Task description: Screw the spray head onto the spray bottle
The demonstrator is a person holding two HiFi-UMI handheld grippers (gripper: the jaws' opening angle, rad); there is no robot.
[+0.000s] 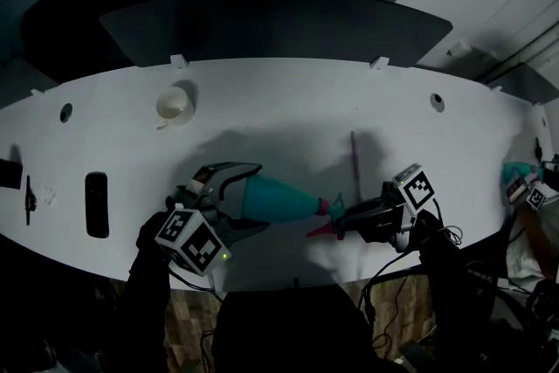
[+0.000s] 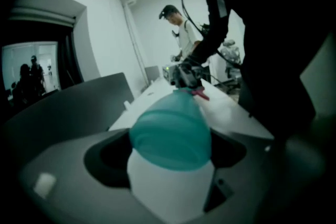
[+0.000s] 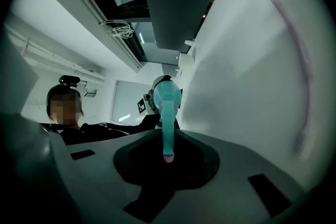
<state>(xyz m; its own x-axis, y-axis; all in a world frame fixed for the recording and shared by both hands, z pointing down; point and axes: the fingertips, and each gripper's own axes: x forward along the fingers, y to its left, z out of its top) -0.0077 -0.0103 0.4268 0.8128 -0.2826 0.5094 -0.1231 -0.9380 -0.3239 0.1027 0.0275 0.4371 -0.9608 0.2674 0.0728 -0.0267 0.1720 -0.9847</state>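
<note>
**Grippers both clamped: bottle on the left, head on the right, lined up end to end**

Left gripper (image 1: pixel 253 197) was closed on the fat base end of the bottle (image 1: pixel 286 199). Its jaws stood wide only because the base is wide. Its own view showed the base filling the gap, with both jaws against its sides.

The bottle lay roughly level with its neck pointing right, near the near edge of the table (image 1: pixel 288 92), about centre. From the shadow on the far side, I'd judge it was held off the surface rather than resting on it.

Right gripper (image 1: pixel 342 223) was nearly pressed together, pinching the head (image 1: pixel 325 219) by its thin teal part. Its own view showed that part running from between the jaws straight out to the bottle.

My read on why they were held this way:
- The two tools faced each other along one line, so the head and neck shared an axis, which a thread needs.
- Gripping the wide base gave the left side the best leverage against twist, so the bottle wouldn't spin along with the head.
- The right side's narrow pinch left it free to do the turning.

The head's pink collar sat at the neck, touching it as far as the head view showed. I couldn't tell how far the thread was engaged, so I judged the step as mid-screw.

The rod (image 1: pixel 355 166) lay on the table just on the far side of the right gripper, apart from it. The cup (image 1: pixel 175 104) stood far left, well apart. Neither looked to be in play.
</note>
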